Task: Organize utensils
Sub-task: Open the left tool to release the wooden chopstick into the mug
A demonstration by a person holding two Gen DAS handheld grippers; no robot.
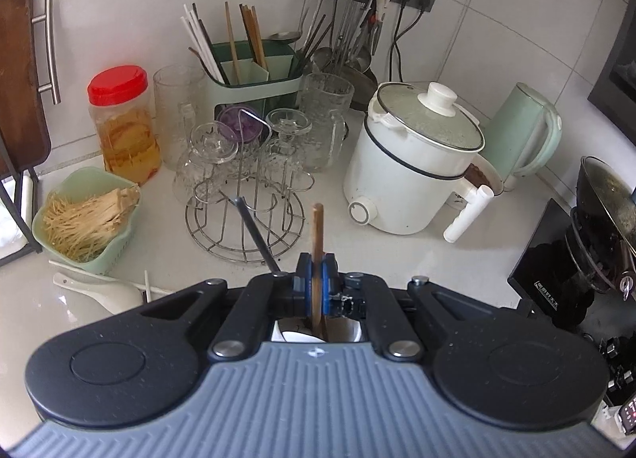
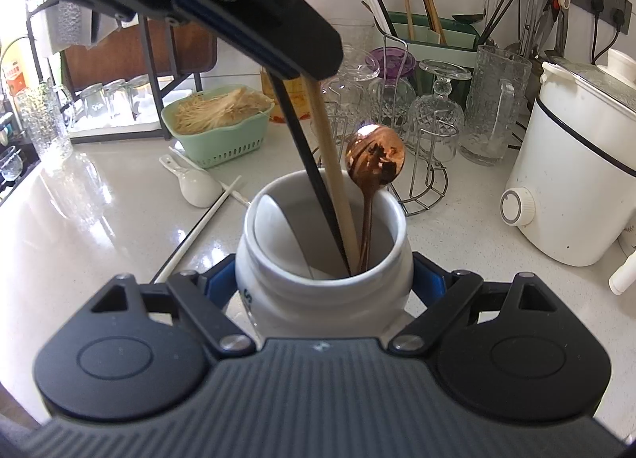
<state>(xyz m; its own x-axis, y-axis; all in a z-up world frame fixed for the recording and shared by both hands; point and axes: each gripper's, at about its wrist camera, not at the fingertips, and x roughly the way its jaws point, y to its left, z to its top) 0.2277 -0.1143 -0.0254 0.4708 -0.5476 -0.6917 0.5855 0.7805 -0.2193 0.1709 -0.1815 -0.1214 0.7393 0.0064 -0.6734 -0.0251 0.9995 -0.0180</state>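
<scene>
Nearest the right wrist camera, the right gripper (image 2: pixel 322 291) has its blue pads pressed on either side of a white ceramic jar (image 2: pixel 322 259), which stands on the pale countertop (image 2: pixel 99 243) and fills the gap between the fingers. Inside the jar lean a white spoon (image 2: pixel 278 231), a copper-coloured spoon (image 2: pixel 375 164) with its bowl above the rim, a wooden chopstick (image 2: pixel 334 180) and a black chopstick (image 2: pixel 306 164). The left gripper (image 1: pixel 315 285) comes in from above, its jaws nearly together and clamped on the wooden chopstick, whose upper end sticks up past the blue pads while its lower end reaches into the jar. The black chopstick runs just beside the wooden one; whether the jaws also hold it cannot be told. To the left of the jar on the counter lie a white ceramic spoon (image 2: pixel 194 184) and a white chopstick (image 2: pixel 198 231). Behind stand a green basket (image 2: pixel 222 140) of noodles, a wire glass rack (image 2: pixel 425 180) with upturned glasses, a green utensil holder (image 1: pixel 254 76) and a white electric pot (image 2: pixel 572 180).
</scene>
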